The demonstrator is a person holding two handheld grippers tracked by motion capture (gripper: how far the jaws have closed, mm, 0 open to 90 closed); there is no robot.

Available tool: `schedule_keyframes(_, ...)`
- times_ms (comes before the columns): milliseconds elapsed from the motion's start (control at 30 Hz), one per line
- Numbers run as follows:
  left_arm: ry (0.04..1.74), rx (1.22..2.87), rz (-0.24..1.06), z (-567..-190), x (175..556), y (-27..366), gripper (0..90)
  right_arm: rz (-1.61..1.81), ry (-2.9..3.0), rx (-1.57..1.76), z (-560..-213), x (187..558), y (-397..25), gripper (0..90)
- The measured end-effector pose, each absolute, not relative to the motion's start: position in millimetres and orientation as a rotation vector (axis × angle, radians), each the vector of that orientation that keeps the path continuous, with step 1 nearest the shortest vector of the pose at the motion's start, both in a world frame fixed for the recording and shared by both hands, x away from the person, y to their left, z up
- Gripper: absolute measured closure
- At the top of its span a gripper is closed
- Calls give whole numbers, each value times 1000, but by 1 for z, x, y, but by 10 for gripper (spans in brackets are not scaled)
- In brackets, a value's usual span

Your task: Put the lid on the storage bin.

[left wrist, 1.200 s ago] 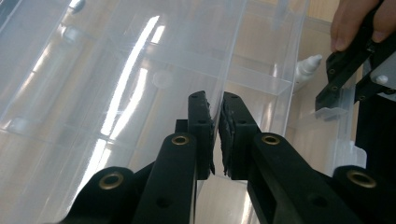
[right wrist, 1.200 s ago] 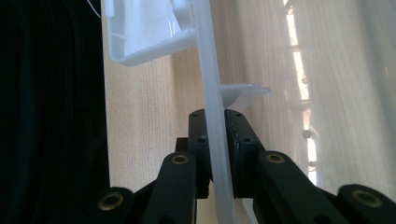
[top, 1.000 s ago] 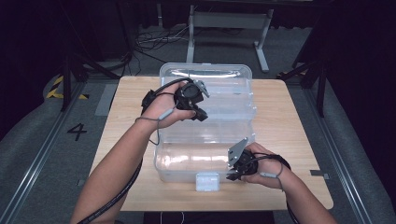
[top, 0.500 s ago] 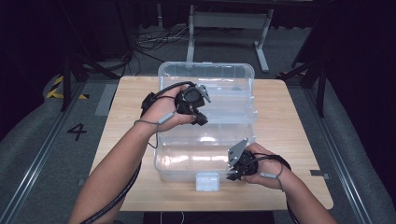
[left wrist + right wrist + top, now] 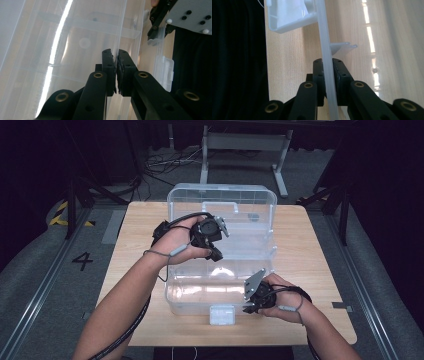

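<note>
The clear plastic box (image 5: pixel 220 270) lies open in the middle of the wooden table (image 5: pixel 310 255), its lid standing up at the far side and its latch (image 5: pixel 222 314) hanging at the near edge. The left gripper (image 5: pixel 216 254) has its jaws pressed together on a thin clear wall of the inner tray (image 5: pixel 75 47), seen edge-on between the pads in the left gripper view. The right gripper (image 5: pixel 248 308) pinches the box's near rim (image 5: pixel 325 57) just right of the latch, the jaws shut flat on that pale strip. The step looks like moving the tray while the base is held down, so the right grip should stay low and firm, pressing the box toward the table so it can't slide or tip. The left should move the tray slowly along its own hinge path, not twisting, since a thin wall held by so narrow a bite can slip out or flex. Keep the two cables clear of the tray, and watch that the lid doesn't swing forward
</note>
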State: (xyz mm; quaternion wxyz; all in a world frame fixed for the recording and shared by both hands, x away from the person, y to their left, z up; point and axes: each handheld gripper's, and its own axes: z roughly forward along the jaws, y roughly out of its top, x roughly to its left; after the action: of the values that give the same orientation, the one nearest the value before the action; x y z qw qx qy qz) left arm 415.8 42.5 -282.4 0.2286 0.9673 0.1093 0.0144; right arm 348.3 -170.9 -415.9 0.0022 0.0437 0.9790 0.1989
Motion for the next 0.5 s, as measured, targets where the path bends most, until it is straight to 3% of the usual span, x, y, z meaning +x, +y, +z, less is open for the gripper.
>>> schedule_keyframes(500,307,2684,-39,-285,413,40,857,570,3076,135,-420,348,-172,824)
